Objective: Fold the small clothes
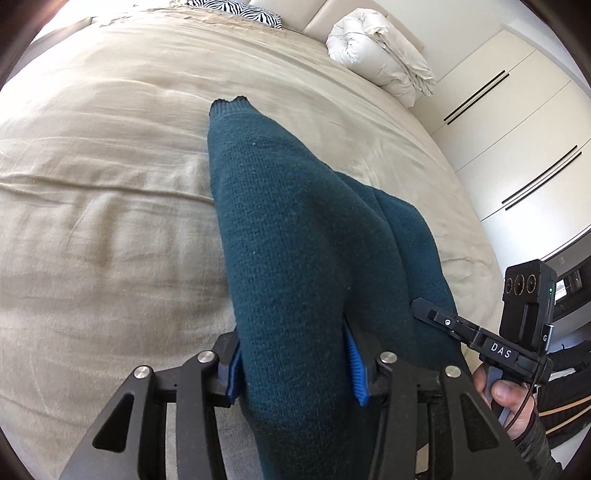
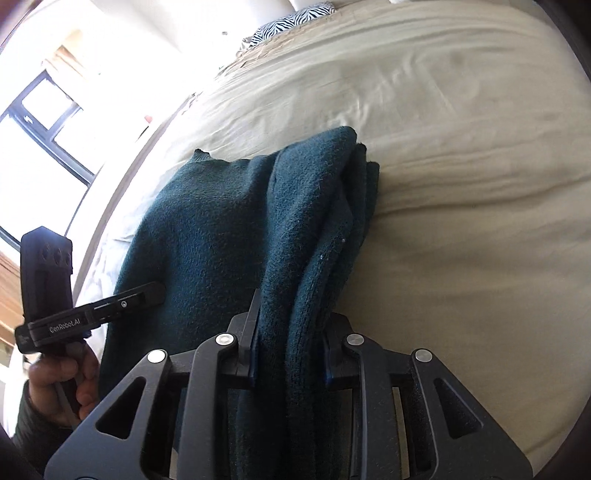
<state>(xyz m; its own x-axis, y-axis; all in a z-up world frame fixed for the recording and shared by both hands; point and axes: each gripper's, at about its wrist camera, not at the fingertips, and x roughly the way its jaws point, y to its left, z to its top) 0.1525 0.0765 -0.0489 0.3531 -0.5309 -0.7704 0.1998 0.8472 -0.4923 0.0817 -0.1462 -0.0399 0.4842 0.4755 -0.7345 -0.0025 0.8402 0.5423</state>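
- Sweater (image 1: 295, 236), dark teal knit, folded into a long narrow bundle; lifted at the near end, far end down on the bed (image 1: 110, 177).
- Long axis: runs from the tongs away toward the middle of the bed; far end narrow, with a ribbed edge and a small notch in it, seen in the left wrist view.
- Layers: several folds stacked side by side along the right edge in the right wrist view (image 2: 325, 229); flatter single panel spread to the left of them.
- Left tongs (image 1: 295, 369): black linkage, blue ribbed pads (image 1: 356, 373); closed on the near end of the sweater, cloth bulging between and over the pads.
- Right tongs (image 2: 288, 354): closed on the stacked folds of the same near end, cloth filling the gap between the fingers.
- Pose: both tongs side by side at the sweater's near end, pointing forward along its length; each visible in the other's view, gripped by a bare hand (image 1: 506, 398) on the handle.
- Left hand (image 2: 66, 384): fingers wrapped round the handle, dark sleeve at the wrist.
- Bed: beige cover, lightly creased.
- Zebra-print pillow (image 1: 236, 9) at the far end of the bed.
- White duvet (image 1: 384, 51), rolled, at the far right corner.
- White wardrobe doors (image 1: 517, 140) with dark bar handles, beside the bed.
- Window (image 2: 44, 122), dark-framed, brightly lit.
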